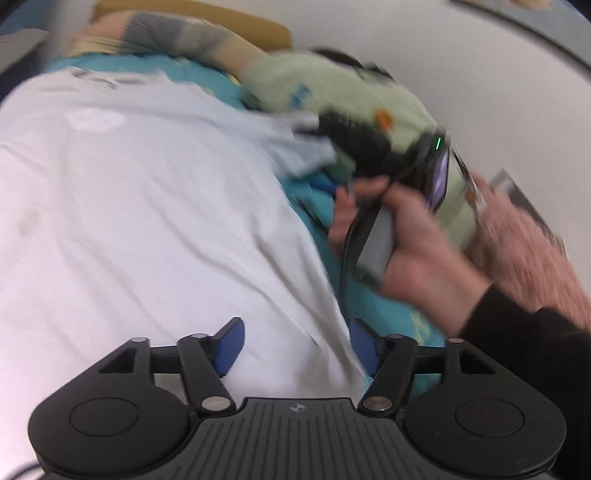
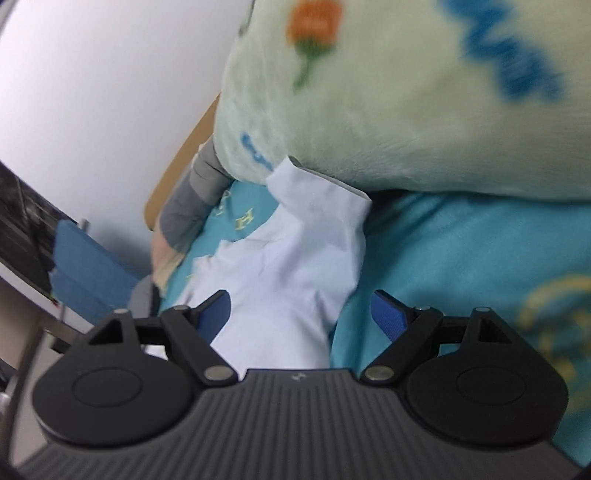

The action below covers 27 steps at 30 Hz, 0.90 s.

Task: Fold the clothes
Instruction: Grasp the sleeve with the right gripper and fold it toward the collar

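A white T-shirt [image 1: 147, 221] lies spread on a teal bedsheet [image 1: 410, 317]. My left gripper [image 1: 295, 343] hangs open over the shirt's right edge, and its blue pads stand wide apart on either side of that edge. The shirt's short sleeve [image 2: 295, 240] lies crumpled on the sheet [image 2: 461, 258]. My right gripper [image 2: 301, 314] is open just above the sleeve, which shows between the pads without being pressed. In the left wrist view a person's hand [image 1: 417, 236] holds the right tool over that sleeve [image 1: 295, 147], blurred.
A pale green plush blanket [image 2: 406, 110] with an orange flower and blue print is heaped right behind the sleeve, touching its cuff. A grey and beige garment [image 2: 188, 206] lies by the wooden headboard [image 1: 240, 22]. A white wall and a blue object [image 2: 85, 266] stand beyond the bed.
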Motion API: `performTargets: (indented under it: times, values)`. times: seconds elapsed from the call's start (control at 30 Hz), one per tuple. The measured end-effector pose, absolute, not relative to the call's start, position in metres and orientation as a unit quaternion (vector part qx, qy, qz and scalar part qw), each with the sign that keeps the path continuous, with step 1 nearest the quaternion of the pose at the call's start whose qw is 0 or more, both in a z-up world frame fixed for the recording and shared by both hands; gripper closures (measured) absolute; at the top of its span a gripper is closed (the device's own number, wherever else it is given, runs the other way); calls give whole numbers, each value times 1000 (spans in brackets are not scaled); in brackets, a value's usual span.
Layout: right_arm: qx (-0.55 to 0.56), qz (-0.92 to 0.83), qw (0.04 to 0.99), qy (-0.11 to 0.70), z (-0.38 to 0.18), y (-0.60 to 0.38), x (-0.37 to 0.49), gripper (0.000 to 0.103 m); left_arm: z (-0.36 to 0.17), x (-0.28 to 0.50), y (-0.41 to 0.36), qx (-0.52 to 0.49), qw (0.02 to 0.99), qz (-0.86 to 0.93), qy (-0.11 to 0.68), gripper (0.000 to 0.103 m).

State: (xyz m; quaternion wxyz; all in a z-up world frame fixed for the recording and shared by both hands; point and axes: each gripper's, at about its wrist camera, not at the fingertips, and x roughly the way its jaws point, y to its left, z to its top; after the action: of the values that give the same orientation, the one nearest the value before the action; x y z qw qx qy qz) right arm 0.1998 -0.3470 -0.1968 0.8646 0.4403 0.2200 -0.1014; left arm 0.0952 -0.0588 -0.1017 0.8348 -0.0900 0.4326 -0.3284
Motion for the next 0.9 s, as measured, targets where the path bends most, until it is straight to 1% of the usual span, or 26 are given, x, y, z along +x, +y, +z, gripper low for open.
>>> performTargets:
  times: [0.13, 0.2, 0.23, 0.27, 0.33, 0.37, 0.4, 0.43, 0.47, 0.5, 0.63, 0.73, 0.9]
  values:
    - [389, -82, 894, 208, -215, -344, 251, 18, -102, 124, -38, -109, 855, -294, 413, 31]
    - [347, -65, 915, 195, -215, -337, 273, 18, -103, 139, -28, -126, 857, -284, 411, 32]
    - [328, -56, 923, 195, -214, -334, 285, 19, -103, 146, -22, -135, 858, -282, 407, 32]
    - [310, -46, 929, 195, -213, -330, 296, 23, -103, 152, -16, -144, 860, -281, 401, 32]
    - [299, -61, 931, 200, -209, -331, 313, 24, -103, 162, -7, -151, 863, -268, 400, 32]
    - [302, -70, 929, 204, -208, -334, 320, 30, -103, 166, -3, -152, 865, -261, 400, 32]
    - [305, -80, 926, 207, -207, -336, 328, 44, -103, 170, 1, -153, 867, -254, 401, 32]
    - [300, -84, 926, 214, -203, -335, 332, 53, -103, 173, 4, -154, 869, -246, 401, 32]
    - [294, -88, 926, 220, -200, -335, 337, 76, -103, 177, 8, -155, 870, -239, 402, 32]
    - [269, -92, 932, 224, -191, -329, 339, 90, -99, 177, 14, -158, 873, -234, 399, 32]
    - [163, -91, 967, 176, -135, -288, 334, 92, -80, 172, 37, -166, 887, -209, 376, 32]
    - [86, -66, 983, 149, -91, -235, 333, 92, -68, 167, 55, -167, 899, -185, 361, 31]
    - [12, -10, 985, 174, -75, -130, 362, 92, -60, 164, 87, -157, 912, -134, 354, 31]
